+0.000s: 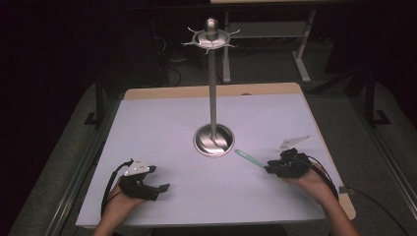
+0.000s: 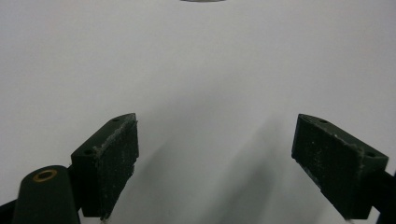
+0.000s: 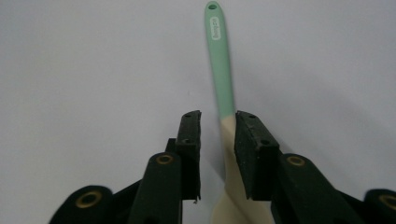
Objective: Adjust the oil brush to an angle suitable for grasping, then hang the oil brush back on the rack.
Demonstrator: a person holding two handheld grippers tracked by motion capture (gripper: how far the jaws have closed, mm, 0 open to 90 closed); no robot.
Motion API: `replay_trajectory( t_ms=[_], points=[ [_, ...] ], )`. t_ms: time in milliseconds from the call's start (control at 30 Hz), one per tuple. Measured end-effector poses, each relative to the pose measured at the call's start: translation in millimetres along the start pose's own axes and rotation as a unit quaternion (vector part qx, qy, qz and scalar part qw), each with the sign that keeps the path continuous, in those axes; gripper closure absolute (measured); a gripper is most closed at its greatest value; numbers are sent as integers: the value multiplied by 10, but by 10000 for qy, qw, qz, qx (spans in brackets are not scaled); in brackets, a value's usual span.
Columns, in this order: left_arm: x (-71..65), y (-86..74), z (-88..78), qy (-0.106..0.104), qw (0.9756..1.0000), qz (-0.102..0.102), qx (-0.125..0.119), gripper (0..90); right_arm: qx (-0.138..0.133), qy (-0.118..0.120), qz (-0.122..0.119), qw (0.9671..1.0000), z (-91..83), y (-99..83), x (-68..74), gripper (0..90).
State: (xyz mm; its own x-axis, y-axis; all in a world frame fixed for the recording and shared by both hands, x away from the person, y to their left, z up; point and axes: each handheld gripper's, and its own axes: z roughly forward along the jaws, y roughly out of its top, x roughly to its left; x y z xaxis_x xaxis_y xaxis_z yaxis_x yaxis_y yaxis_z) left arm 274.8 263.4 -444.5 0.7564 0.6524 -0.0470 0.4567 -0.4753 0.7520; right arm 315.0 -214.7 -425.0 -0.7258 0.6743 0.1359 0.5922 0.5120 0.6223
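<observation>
A spatula (image 3: 220, 60) with a mint-green handle and a cream blade end lies between the jaws of my right gripper (image 3: 218, 116). Its handle points away from them, with a hanging hole at the tip. The jaws stand a little apart: the right pad lies against the cream part, while a gap shows at the left pad. From above, the spatula (image 1: 247, 157) points from my right gripper (image 1: 269, 168) toward the base of a tall metal stand (image 1: 213, 140). My left gripper (image 1: 158, 178) rests at the front left, its jaws (image 2: 217, 135) wide open over bare table.
The stand's thin pole rises from a round base at the table's middle to a hooked ring top (image 1: 211, 37). The white tabletop (image 1: 162, 123) has a wooden rim. Beyond the far edge are table legs and cables on a dark floor.
</observation>
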Motion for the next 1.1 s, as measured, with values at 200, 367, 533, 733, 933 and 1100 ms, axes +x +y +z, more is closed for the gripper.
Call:
replay_trajectory(
  t_ms=[200,367,533,733,933,1100],
  points=[
    [-10,3,12,-22,10000,5,41,144,89,41,38,9999,52,119,-24,648],
    [-10,2,6,-21,10000,-12,17,144,174,-5,-86,9998,73,208,-19,641],
    [-6,4,2,-19,10000,44,38,144,278,9,-219,9994,117,328,-14,636],
    [-22,5,6,-43,10000,43,4,144,386,1,-293,9988,147,478,-45,634],
    [-32,10,12,-69,10000,35,4,144,617,39,-400,9973,214,643,-77,645],
    [-37,12,11,-83,9999,67,32,144,887,28,-478,9949,280,767,-67,647]
  ],
)
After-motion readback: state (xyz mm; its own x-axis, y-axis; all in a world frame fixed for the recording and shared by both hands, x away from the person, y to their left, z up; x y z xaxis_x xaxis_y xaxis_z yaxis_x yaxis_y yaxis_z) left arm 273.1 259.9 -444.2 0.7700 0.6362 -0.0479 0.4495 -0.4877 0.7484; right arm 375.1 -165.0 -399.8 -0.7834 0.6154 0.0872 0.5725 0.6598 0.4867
